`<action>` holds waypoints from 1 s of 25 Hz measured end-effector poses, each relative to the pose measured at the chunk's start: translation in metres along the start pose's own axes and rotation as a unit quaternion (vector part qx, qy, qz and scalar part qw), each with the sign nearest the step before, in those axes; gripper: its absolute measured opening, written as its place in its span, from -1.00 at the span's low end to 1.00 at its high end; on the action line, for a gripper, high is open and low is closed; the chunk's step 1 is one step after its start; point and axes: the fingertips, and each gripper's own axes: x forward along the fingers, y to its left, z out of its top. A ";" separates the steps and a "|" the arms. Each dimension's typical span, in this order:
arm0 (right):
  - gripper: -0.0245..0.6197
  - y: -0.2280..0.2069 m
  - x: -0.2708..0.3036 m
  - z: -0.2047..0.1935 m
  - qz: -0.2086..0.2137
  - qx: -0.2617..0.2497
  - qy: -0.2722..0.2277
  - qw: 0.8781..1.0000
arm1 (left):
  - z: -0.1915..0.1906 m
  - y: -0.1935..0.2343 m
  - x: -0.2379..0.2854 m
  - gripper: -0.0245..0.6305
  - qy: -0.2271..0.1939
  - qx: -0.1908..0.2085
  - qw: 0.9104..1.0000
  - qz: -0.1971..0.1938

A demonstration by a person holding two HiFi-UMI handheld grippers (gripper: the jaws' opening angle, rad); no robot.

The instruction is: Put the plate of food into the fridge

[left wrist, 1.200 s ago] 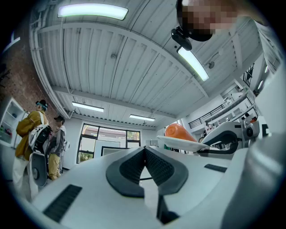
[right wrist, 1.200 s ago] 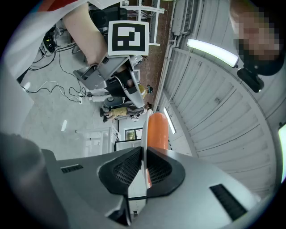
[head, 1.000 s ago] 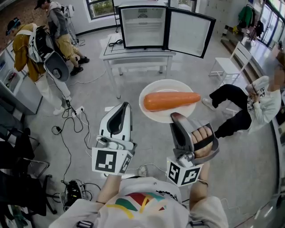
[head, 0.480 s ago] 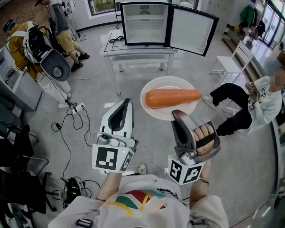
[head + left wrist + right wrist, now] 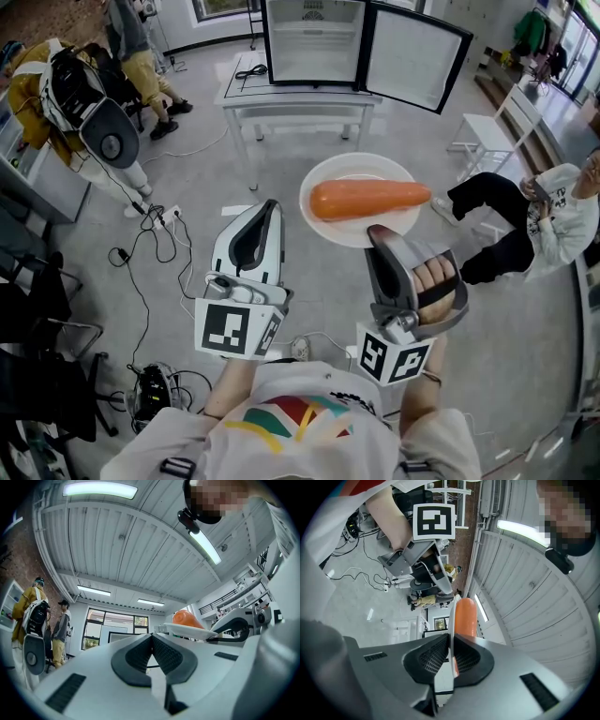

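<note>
A white plate point(image 5: 330, 223) with a long orange carrot point(image 5: 367, 198) on it hangs level above the floor. My right gripper point(image 5: 379, 233) is shut on the plate's near rim; in the right gripper view the plate's edge point(image 5: 451, 634) sits pinched between the dark pads with the carrot point(image 5: 465, 617) beyond. My left gripper point(image 5: 267, 210) is shut with nothing in it, to the left of the plate; its pads point(image 5: 161, 652) meet. The small fridge point(image 5: 313, 42) stands on a white table point(image 5: 298, 105) ahead, its door point(image 5: 419, 58) swung open to the right, its shelves bare.
A person sits on the floor at the right point(image 5: 534, 216) next to a white chair point(image 5: 487, 141). Two more people stand at the far left point(image 5: 84, 103). Cables and a power strip point(image 5: 164, 217) lie on the grey floor to the left. Dark chairs point(image 5: 37, 319) crowd the left edge.
The plate and both grippers have come nearer to the fridge and its table. The grip on the plate is unchanged.
</note>
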 end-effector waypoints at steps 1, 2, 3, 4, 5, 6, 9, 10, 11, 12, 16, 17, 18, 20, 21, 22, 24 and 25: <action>-0.84 0.001 0.002 0.001 0.001 0.000 -0.001 1.000 | -0.001 0.002 0.000 -0.91 0.000 0.000 1.000 0.001; -0.84 0.003 0.004 0.003 0.003 0.000 -0.001 1.000 | -0.002 0.004 -0.001 -0.91 0.001 -0.001 1.000 0.001; -0.84 0.005 0.005 0.005 0.004 -0.001 -0.002 1.000 | -0.003 0.007 -0.001 -0.91 0.001 -0.001 1.000 0.001; -0.84 0.006 0.008 0.007 0.005 -0.001 -0.002 1.000 | -0.004 0.010 -0.002 -0.91 0.001 -0.002 1.000 0.002; -0.84 0.007 0.010 0.008 0.006 -0.001 -0.002 1.000 | -0.005 0.013 -0.002 -0.91 0.000 -0.002 1.000 0.002; -0.84 0.008 0.013 0.009 0.006 -0.001 -0.002 1.000 | -0.006 0.015 -0.001 -0.91 0.000 -0.002 1.000 0.003; -0.84 0.009 0.025 0.006 0.007 -0.001 -0.004 1.000 | -0.008 0.023 0.008 -0.91 -0.002 -0.004 1.000 0.005; -0.84 0.009 0.030 0.004 0.008 -0.002 -0.003 1.000 | -0.010 0.026 0.012 -0.91 -0.003 -0.004 1.000 0.005; -0.84 0.010 0.035 0.003 0.009 -0.003 -0.003 1.000 | -0.011 0.030 0.016 -0.91 -0.003 -0.005 1.000 0.005; -0.84 0.011 0.040 0.004 0.010 -0.003 -0.002 1.000 | -0.011 0.033 0.018 -0.91 -0.004 -0.006 1.000 0.004; -0.84 0.015 0.059 0.004 0.014 -0.007 0.003 1.000 | -0.016 0.048 0.029 -0.91 -0.006 -0.010 1.000 0.000; -0.84 0.015 0.061 0.006 0.015 -0.008 0.005 1.000 | -0.017 0.050 0.029 -0.91 -0.005 -0.012 1.000 -0.002; -0.84 0.016 0.061 0.009 0.016 -0.009 0.006 1.000 | -0.017 0.053 0.028 -0.91 -0.005 -0.013 1.000 -0.004; -0.84 0.017 0.062 0.016 0.015 -0.011 0.009 1.000 | -0.017 0.059 0.024 -0.91 -0.007 -0.016 1.000 -0.006; -0.84 0.017 0.062 0.019 0.014 -0.012 0.011 1.000 | -0.017 0.061 0.023 -0.91 -0.008 -0.018 1.000 -0.007; -0.84 0.018 0.061 0.021 0.014 -0.013 0.012 1.000 | -0.017 0.063 0.021 -0.91 -0.009 -0.019 1.000 -0.008; -0.84 0.022 0.058 0.027 0.016 -0.015 0.015 1.000 | -0.018 0.066 0.015 -0.91 -0.011 -0.022 1.000 -0.011; -0.84 0.024 0.057 0.030 0.017 -0.016 0.015 1.000 | -0.018 0.067 0.012 -0.91 -0.013 -0.023 1.000 -0.012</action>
